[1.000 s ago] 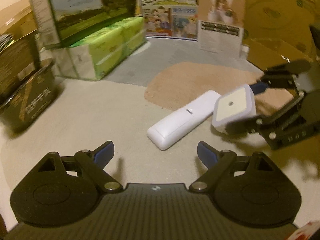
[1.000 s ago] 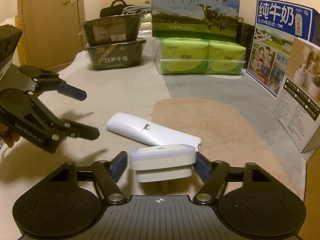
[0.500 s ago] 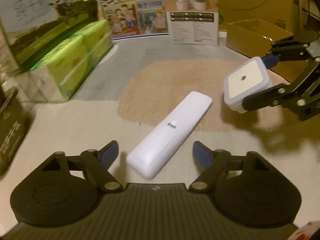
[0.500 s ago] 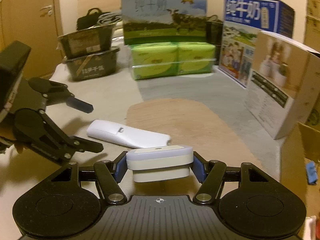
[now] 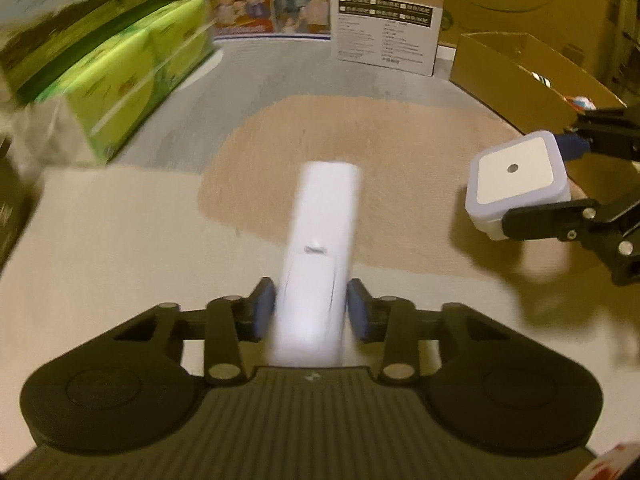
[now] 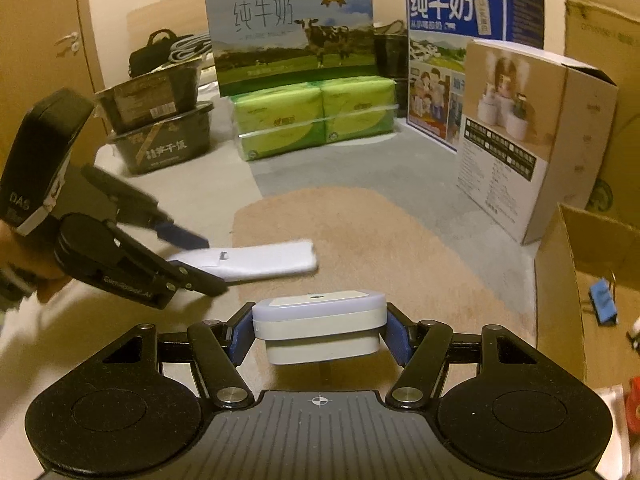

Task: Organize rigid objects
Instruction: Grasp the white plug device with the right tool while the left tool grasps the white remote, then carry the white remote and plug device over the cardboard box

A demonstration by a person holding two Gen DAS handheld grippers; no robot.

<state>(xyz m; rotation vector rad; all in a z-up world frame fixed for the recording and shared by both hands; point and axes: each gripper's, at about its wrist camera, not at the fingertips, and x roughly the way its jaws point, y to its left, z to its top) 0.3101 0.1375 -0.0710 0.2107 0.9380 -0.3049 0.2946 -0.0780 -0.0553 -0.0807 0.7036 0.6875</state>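
A long white remote (image 5: pixel 318 248) lies on the beige and tan mat, pointing away from me. My left gripper (image 5: pixel 311 310) is closed around its near end, blue pads touching both sides. The remote also shows in the right wrist view (image 6: pixel 256 260) with the left gripper (image 6: pixel 200 264) at its left end. My right gripper (image 6: pixel 318 334) is shut on a square white plug-in night light (image 6: pixel 320 326) and holds it above the mat. The night light shows at the right in the left wrist view (image 5: pixel 518 184).
An open cardboard box (image 6: pixel 584 300) stands at the right with a blue clip (image 6: pixel 604 300) inside. Green tissue packs (image 6: pixel 316 118), milk cartons (image 6: pixel 472 40), a humidifier box (image 6: pixel 524 140) and stacked dark bowls (image 6: pixel 160 128) line the back.
My left gripper moved forward over the remote's near end and closed on it. My right gripper carried the night light to the right, nearer the cardboard box.
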